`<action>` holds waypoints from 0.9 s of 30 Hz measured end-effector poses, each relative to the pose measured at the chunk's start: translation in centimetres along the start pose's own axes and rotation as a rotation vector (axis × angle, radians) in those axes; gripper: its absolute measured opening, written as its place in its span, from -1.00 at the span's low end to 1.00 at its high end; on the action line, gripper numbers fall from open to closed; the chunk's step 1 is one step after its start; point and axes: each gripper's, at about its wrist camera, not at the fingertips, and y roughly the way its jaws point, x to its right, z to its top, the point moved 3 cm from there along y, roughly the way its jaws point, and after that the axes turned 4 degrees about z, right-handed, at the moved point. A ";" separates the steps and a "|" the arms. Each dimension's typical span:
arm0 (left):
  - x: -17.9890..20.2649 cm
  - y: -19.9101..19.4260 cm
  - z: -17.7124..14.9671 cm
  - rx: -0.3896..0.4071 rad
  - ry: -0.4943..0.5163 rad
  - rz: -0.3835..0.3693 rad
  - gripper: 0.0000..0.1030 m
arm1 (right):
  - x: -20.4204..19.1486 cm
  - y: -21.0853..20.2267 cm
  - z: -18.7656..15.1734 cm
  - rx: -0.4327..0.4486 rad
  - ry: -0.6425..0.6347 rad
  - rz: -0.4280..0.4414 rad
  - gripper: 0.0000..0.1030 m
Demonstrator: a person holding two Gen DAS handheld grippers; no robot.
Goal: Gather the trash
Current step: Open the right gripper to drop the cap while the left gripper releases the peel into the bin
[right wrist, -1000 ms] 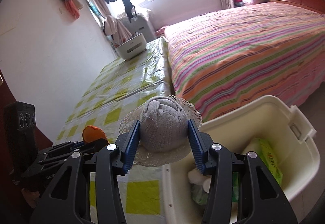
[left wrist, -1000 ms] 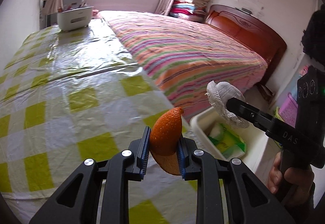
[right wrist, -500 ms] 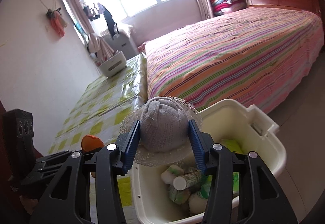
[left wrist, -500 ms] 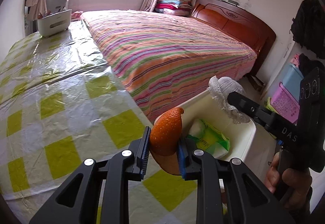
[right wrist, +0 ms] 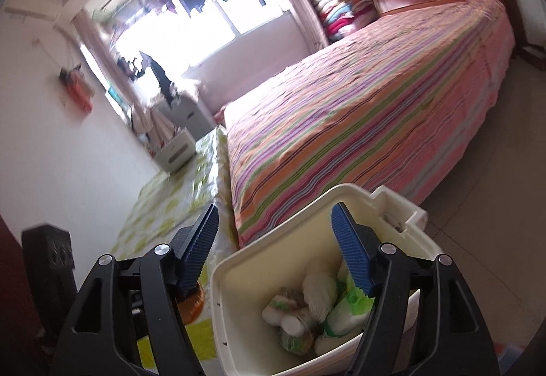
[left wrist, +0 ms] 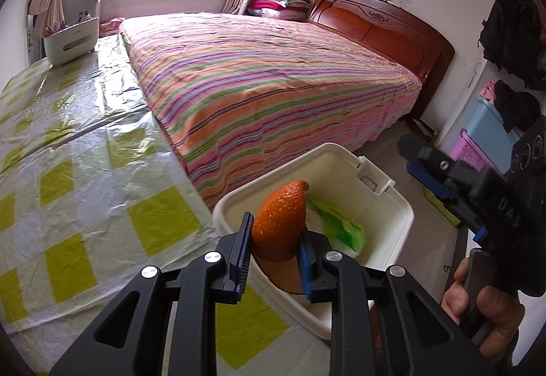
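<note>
A: Where's the orange peel (left wrist: 279,219)?

B: Clamped between the pads of the left gripper (left wrist: 273,255), hovering at the near rim of the white bin (left wrist: 392,205), just off the table (left wrist: 85,188) edge.

A: And the right gripper (right wrist: 276,248)?

B: Its jaws have just been opening; they stand wide with nothing between them, over the bin at about 6 o'clock in its view.

A: So, the drop?

B: I'd carry the peel toward 1 o'clock, well past the rim, then let go; released here, it might catch the edge.
</note>
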 end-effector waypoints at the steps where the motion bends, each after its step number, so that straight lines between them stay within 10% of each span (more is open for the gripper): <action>1: 0.1 0.1 0.0 -0.002 -0.002 -0.002 -0.55 | 0.4 -0.3 0.2 0.017 0.018 -0.003 0.36; 15: 4.0 3.0 -0.3 -0.047 0.043 -0.024 -0.52 | 3.4 -2.0 1.4 0.119 0.143 -0.015 0.42; 19: 4.3 3.3 -0.4 -0.038 0.015 -0.003 0.16 | 3.4 -1.7 1.3 0.116 0.151 -0.009 0.43; 27: 3.8 1.3 -0.2 0.037 0.036 0.070 0.26 | 2.5 -1.0 0.7 0.095 0.110 -0.011 0.44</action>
